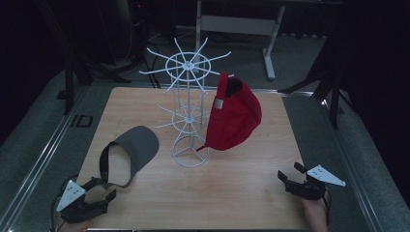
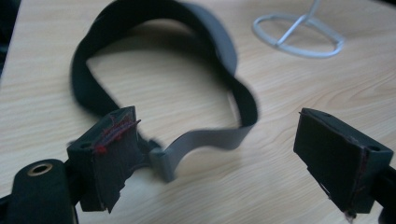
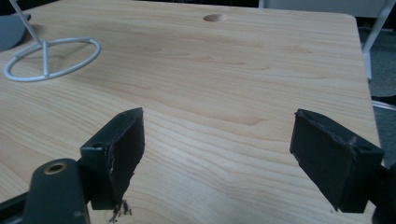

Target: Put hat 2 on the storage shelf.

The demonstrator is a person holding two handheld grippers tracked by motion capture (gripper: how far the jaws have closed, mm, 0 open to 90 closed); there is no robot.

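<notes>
Two hats by the wire hat rack (image 1: 190,108): red cap (image 1: 233,115) hung on a spoke, grey visor (image 1: 129,154) flat at its base for pickup, strap between left gripper's (image 2: 229,158) spread jaws, right gripper (image 3: 233,161) likewise spread, idle.

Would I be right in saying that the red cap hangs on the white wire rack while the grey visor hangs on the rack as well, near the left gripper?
Not quite. The red cap does hang on the white wire rack, but the grey visor lies flat on the table, its strap just ahead of the open left gripper. The high view and the left gripper view show this.
</notes>
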